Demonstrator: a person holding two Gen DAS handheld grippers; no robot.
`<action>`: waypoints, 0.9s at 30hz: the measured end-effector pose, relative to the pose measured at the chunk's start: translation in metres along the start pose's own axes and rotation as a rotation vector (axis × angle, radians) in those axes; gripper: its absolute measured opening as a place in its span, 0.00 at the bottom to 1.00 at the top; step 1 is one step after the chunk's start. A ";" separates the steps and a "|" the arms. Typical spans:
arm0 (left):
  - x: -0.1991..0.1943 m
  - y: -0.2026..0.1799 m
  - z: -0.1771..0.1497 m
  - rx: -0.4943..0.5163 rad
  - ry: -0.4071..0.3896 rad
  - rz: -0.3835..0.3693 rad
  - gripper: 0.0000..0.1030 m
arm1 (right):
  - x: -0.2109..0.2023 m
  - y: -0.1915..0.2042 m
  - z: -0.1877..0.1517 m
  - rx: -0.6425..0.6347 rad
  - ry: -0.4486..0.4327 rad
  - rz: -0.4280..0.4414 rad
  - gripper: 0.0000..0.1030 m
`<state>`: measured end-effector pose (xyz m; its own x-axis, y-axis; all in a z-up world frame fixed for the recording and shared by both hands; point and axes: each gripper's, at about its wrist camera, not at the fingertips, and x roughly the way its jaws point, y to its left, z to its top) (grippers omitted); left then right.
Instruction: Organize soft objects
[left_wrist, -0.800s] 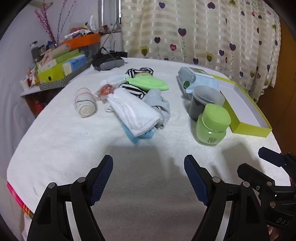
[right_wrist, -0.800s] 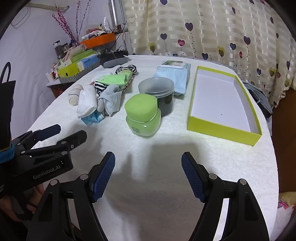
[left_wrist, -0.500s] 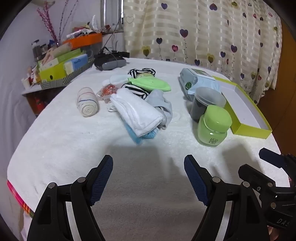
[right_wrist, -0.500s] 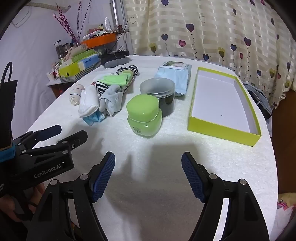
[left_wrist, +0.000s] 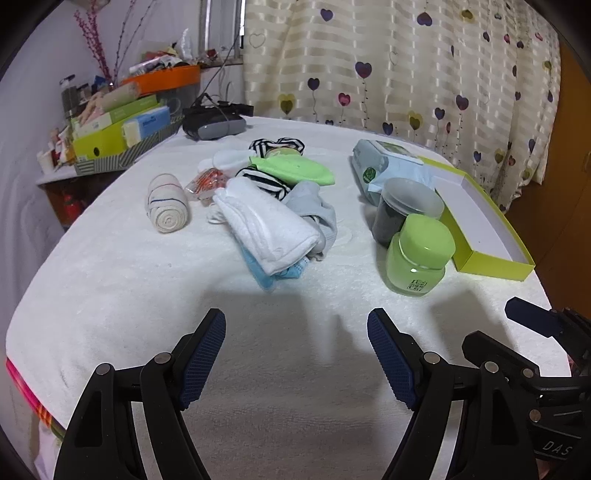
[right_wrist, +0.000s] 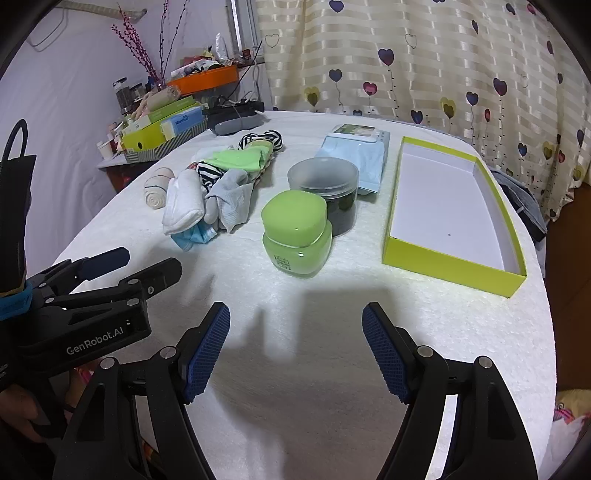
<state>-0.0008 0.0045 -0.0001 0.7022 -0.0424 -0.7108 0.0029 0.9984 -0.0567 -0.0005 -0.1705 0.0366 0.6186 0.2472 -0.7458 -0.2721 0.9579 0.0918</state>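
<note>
Heart-printed curtains (left_wrist: 406, 66) hang behind a round worktop (left_wrist: 147, 295) covered in white fleecy cloth. Both grippers hover over its near edge, angled down toward it. The left gripper (left_wrist: 295, 354) has its blue-padded fingers (left_wrist: 201, 354) spread wide with nothing between them, and the right gripper (right_wrist: 295, 350) is just as wide and just as empty.

The soft things lie in a loose heap (left_wrist: 273, 206) on the far left half of the worktop: a folded white cloth (left_wrist: 266, 229) on top of something light blue, a grey sock (right_wrist: 231, 199), black-and-white striped pieces and a light green piece (left_wrist: 291, 170). A rolled cream bandage (left_wrist: 166, 203) sits apart, left of the heap.

Right of the heap stand a green jar (right_wrist: 297, 236) and, touching it behind, a dark tub with a frosted lid (right_wrist: 325, 192). A pale blue wipes pack (right_wrist: 354, 155) lies beyond them. At the right edge sits an open yellow-green box (right_wrist: 443, 258), white inside.
</note>
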 end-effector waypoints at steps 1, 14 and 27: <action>0.000 0.000 0.000 -0.002 0.000 -0.002 0.78 | 0.000 0.000 0.000 -0.001 0.000 0.001 0.73; 0.000 0.007 0.001 -0.044 -0.002 -0.009 0.78 | -0.001 -0.001 0.002 -0.001 -0.006 0.003 0.72; 0.004 0.009 -0.001 -0.051 0.015 -0.018 0.78 | -0.002 0.000 0.002 0.000 -0.008 0.009 0.72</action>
<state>0.0010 0.0133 -0.0042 0.6916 -0.0611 -0.7197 -0.0215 0.9942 -0.1051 0.0002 -0.1709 0.0395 0.6222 0.2568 -0.7395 -0.2776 0.9557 0.0984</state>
